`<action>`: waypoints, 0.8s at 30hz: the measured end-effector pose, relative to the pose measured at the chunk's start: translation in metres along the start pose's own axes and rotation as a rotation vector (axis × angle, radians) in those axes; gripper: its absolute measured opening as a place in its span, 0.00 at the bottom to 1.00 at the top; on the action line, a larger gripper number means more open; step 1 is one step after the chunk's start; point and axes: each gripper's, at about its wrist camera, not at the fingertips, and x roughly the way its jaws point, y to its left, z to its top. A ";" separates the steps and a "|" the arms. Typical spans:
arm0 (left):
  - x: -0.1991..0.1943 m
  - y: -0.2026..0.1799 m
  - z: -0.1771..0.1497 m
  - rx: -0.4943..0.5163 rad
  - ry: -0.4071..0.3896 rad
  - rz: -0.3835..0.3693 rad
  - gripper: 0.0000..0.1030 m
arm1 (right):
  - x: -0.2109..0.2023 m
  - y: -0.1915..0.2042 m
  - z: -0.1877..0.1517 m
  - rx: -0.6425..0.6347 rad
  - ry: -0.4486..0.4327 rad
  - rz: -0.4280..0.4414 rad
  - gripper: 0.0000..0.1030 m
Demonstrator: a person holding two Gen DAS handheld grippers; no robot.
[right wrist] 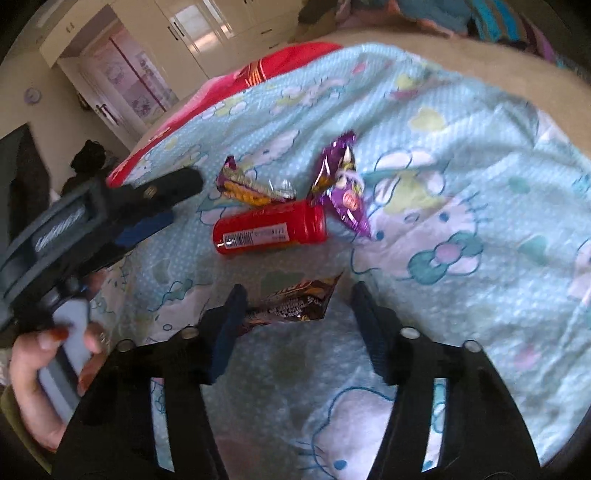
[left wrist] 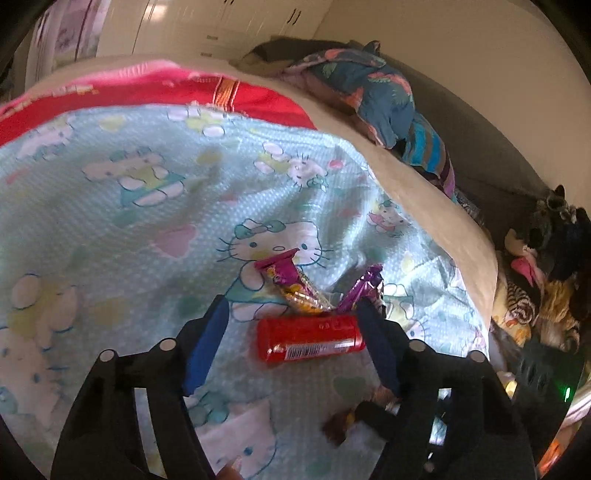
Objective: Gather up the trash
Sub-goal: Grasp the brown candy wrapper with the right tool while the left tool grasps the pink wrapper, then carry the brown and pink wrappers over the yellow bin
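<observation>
A red can [left wrist: 310, 339] lies on its side on the pale blue cartoon bedsheet [left wrist: 110, 221]. My left gripper [left wrist: 293, 306] is open around it: the right pad is at the can's end and the left pad stands clear. Just beyond the can lie a magenta-and-yellow wrapper [left wrist: 295, 288] and a purple wrapper [left wrist: 362, 288]. In the right wrist view the can [right wrist: 269, 229], both wrappers [right wrist: 251, 188] [right wrist: 343, 192] and the left gripper [right wrist: 184, 201] show. My right gripper [right wrist: 299, 291] is open over a brown wrapper [right wrist: 291, 302]. Its left pad is at the wrapper's end and its right pad is apart from it.
A red blanket [left wrist: 258, 99] lies at the far end of the sheet, with the beige bed edge [left wrist: 424, 192] to the right. Crumpled clothes [left wrist: 384, 99] and a heap of fabric [left wrist: 535, 288] fill the right side. A hand [right wrist: 37, 376] holds the left gripper's handle. Wardrobes [right wrist: 207, 29] stand behind.
</observation>
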 end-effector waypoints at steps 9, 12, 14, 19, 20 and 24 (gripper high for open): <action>0.044 0.011 0.006 -0.158 0.066 -0.025 0.34 | -0.030 -0.008 -0.018 0.006 -0.100 0.057 0.16; 0.048 0.011 0.005 -0.195 0.067 -0.043 0.26 | -0.049 -0.011 -0.030 0.009 -0.153 0.051 0.13; 0.043 0.007 0.005 -0.196 0.057 -0.065 0.18 | -0.058 -0.011 -0.035 0.000 -0.178 0.044 0.12; 0.015 -0.019 0.000 -0.097 0.001 -0.096 0.15 | -0.085 -0.010 -0.048 -0.011 -0.243 0.045 0.08; 0.010 -0.023 -0.001 -0.085 -0.008 -0.101 0.15 | -0.089 -0.012 -0.047 -0.009 -0.250 0.047 0.07; -0.025 -0.048 -0.010 -0.011 -0.069 -0.142 0.15 | -0.107 -0.018 -0.049 0.005 -0.278 0.050 0.07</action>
